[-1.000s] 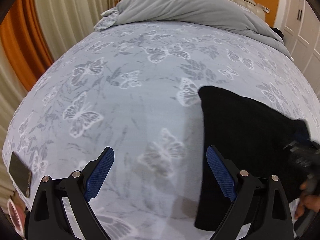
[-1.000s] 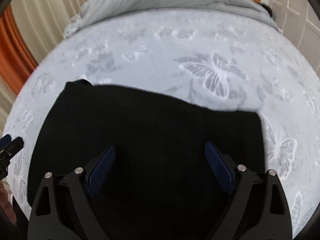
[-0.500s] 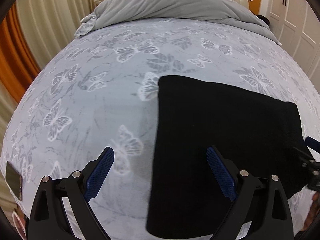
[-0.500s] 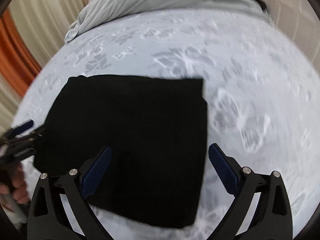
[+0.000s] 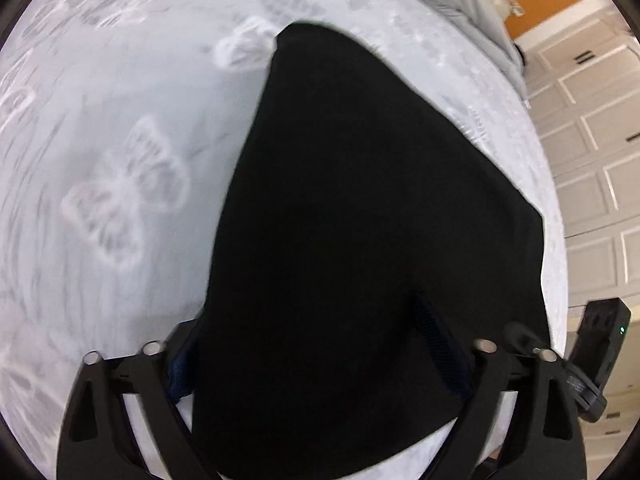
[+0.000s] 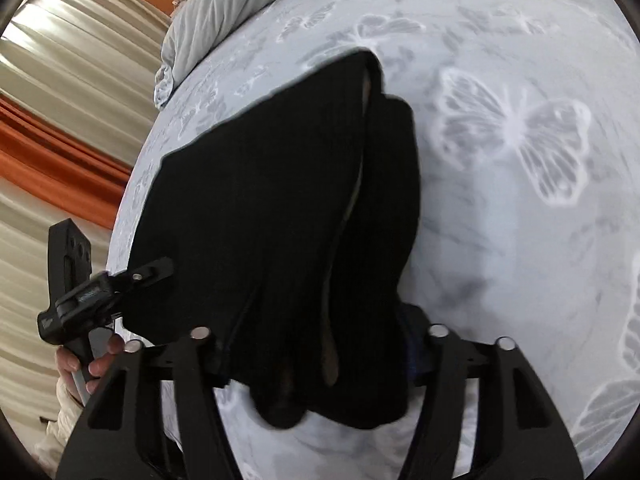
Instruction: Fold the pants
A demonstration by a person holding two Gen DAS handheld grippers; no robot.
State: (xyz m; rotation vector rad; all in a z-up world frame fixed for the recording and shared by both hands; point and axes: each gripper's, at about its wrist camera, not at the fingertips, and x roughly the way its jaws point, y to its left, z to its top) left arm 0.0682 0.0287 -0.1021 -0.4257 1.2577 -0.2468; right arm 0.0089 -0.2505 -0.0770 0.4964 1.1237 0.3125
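The folded black pants (image 5: 360, 220) lie on the butterfly-print bed sheet (image 5: 120, 140). In the left wrist view the cloth fills the space between my left gripper's fingers (image 5: 320, 344), whose jaws stand wide apart around its near end. In the right wrist view the pants (image 6: 280, 200) show stacked layers, and their near end lies between the wide-apart jaws of my right gripper (image 6: 316, 344). The blue pads are mostly hidden by cloth. The left gripper (image 6: 100, 292) also shows at the pants' left edge in the right wrist view.
A grey duvet (image 6: 208, 12) is bunched at the head of the bed. Curtains (image 6: 60, 100) hang to the left, white wardrobe doors (image 5: 592, 160) stand to the right. The other gripper's body (image 5: 596, 344) is at the right edge of the left view.
Both grippers have moved in low and close over the pants. The cloth now lies between each pair of fingers, and both views have tilted. The pants stay on the bed.
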